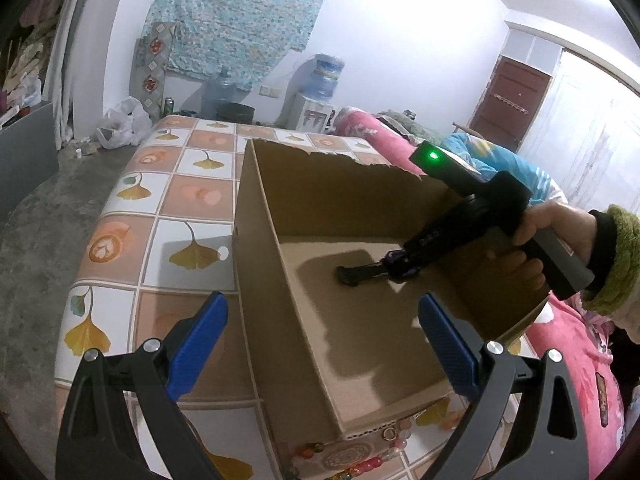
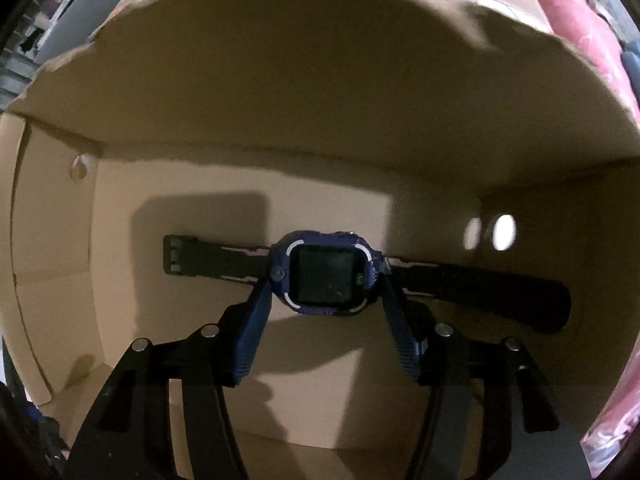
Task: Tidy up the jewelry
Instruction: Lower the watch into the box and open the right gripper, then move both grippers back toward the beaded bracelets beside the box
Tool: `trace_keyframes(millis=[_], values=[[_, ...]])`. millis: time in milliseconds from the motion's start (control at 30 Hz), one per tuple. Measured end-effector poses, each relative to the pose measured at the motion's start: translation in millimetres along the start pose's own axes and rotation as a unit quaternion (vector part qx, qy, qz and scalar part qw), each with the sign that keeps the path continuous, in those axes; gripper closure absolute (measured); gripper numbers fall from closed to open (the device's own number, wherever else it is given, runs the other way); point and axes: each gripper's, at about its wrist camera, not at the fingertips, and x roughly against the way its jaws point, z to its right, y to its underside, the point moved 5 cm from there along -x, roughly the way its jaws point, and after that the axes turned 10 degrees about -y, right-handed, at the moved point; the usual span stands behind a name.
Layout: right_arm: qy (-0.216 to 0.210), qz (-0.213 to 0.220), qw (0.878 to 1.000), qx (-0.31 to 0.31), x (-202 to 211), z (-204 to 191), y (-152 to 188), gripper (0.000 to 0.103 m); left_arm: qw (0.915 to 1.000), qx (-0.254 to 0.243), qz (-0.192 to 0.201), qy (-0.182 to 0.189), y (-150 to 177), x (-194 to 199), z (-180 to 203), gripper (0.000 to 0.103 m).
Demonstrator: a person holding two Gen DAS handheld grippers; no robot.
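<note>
A cardboard box [image 1: 288,208] stands open on the tiled table. My right gripper [image 2: 325,280] reaches down inside it, shut on a blue smartwatch [image 2: 326,270] with a black strap, held by its case close to the box floor [image 2: 200,340]. In the left wrist view the watch strap [image 1: 356,273] shows at the right gripper's tip. My left gripper [image 1: 322,312] is open and empty, hovering over the box's near left wall. Beaded bracelets [image 1: 360,456] lie on the table at the box's near corner.
The table [image 1: 160,200] has a ginkgo-leaf tile cloth. Pink bedding [image 1: 568,344] lies to the right. A water dispenser [image 1: 316,96], a bottle and plastic bags stand on the floor behind the table.
</note>
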Motion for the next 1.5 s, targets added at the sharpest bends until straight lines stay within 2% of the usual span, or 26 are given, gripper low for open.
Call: trace_keyframes(millis=[300,500,600,700,867,933,1000,1133,1200,1300,1367,1433,1500], values=[[-0.020,0.010,1.000,0.019,-15,-47,-7,0.049,0.9999,0.011,-0.004,0.008,1,-4,-3,0.009],[-0.066,0.030,0.997,-0.015,-19,-48,-12,0.049,0.9999,0.008,-0.005,0.010,2,-4,-3,0.009],[-0.074,0.039,0.996,-0.024,-19,-48,-12,0.049,0.9998,0.010,-0.007,0.014,3,-4,-2,0.009],[-0.080,0.048,0.995,-0.032,-19,-45,10,0.049,0.9997,0.009,-0.007,0.019,4,-3,1,0.009],[-0.076,0.064,0.995,-0.026,-14,-40,25,0.048,0.9998,0.010,-0.006,0.017,4,0,2,0.009],[-0.069,0.072,0.995,-0.015,-6,-30,32,0.048,0.9998,0.015,-0.003,0.014,4,5,0,0.009],[-0.071,0.092,0.993,-0.012,15,-42,35,0.049,0.9997,0.023,0.002,0.008,5,14,-6,0.009],[-0.087,0.143,0.986,-0.025,59,-37,56,0.049,0.9989,0.043,0.020,-0.002,9,42,-24,0.009],[-0.098,0.184,0.978,0.000,107,-40,74,0.049,0.9980,0.054,0.029,-0.013,12,56,-33,0.008],[-0.118,0.246,0.961,0.042,174,-55,111,0.046,0.9963,0.068,0.038,-0.037,21,76,-48,0.006],[-0.139,0.278,0.948,0.066,204,-62,143,0.045,0.9955,0.072,0.035,-0.051,30,84,-53,0.006],[-0.169,0.304,0.934,0.080,222,-66,184,0.042,0.9952,0.076,0.023,-0.058,40,88,-56,0.006],[-0.191,0.318,0.925,0.082,215,-73,204,0.040,0.9950,0.074,0.003,-0.068,54,86,-56,0.006]])
